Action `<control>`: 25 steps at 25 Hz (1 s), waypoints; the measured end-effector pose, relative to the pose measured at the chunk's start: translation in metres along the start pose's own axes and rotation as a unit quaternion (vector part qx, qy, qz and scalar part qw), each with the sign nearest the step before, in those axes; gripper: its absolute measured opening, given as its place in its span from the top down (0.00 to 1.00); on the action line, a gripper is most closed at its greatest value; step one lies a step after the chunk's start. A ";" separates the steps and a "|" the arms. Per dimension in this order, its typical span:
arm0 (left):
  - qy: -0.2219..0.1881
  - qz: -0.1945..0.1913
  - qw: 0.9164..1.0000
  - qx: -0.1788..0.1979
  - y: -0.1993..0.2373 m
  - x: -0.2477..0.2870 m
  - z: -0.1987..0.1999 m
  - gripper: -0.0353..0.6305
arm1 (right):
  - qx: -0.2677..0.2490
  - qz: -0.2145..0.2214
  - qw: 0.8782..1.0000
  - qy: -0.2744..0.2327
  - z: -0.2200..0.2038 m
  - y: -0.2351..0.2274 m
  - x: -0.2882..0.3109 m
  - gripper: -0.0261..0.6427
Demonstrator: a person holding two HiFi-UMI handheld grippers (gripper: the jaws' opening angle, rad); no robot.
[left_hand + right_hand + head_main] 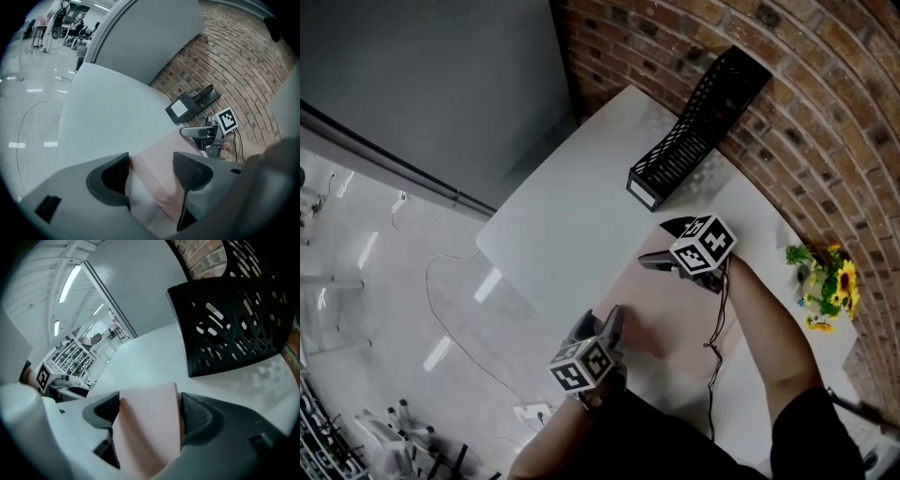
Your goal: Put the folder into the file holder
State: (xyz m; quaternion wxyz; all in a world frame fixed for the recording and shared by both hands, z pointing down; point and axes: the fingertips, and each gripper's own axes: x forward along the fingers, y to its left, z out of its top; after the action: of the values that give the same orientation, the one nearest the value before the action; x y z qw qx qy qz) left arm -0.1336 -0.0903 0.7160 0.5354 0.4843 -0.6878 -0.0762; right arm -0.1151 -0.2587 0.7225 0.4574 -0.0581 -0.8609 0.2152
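A pale pink folder (667, 319) lies flat on the white table (572, 225). The black perforated file holder (694, 131) stands at the far side, against the brick wall. My left gripper (605, 323) is at the folder's near left corner, jaws wide apart, and the pink sheet (159, 161) shows between them. My right gripper (652, 261) is at the folder's far edge, also open, with the folder (145, 427) filling the gap between its jaws. The file holder (234, 329) stands just beyond it. Neither pair of jaws is closed on the folder.
Yellow flowers (830, 286) stand at the right by the brick wall (825, 112). A black cable (717, 328) trails from the right gripper across the folder. The table's left edge drops to a floor with a loose white cord (450, 309).
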 end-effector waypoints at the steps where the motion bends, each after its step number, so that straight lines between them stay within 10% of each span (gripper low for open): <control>1: -0.001 0.002 1.000 0.000 0.000 0.000 0.000 0.52 | 0.001 0.001 1.000 0.000 0.000 0.000 0.000 0.33; 12: -0.006 -0.002 1.000 0.010 -0.005 -0.004 0.006 0.52 | -0.017 -0.015 1.000 -0.021 0.008 0.007 -0.015 0.35; 25: -0.133 -0.019 0.978 0.162 -0.080 -0.060 0.071 0.52 | -0.034 -0.052 0.980 -0.188 0.056 0.039 -0.121 0.35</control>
State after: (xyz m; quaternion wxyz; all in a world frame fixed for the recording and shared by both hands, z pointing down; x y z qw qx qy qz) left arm -0.1470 -0.1165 0.5972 0.3521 0.5629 -0.7468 -0.0379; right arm -0.0950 -0.2773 0.5862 0.2952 0.0126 -0.9404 0.1685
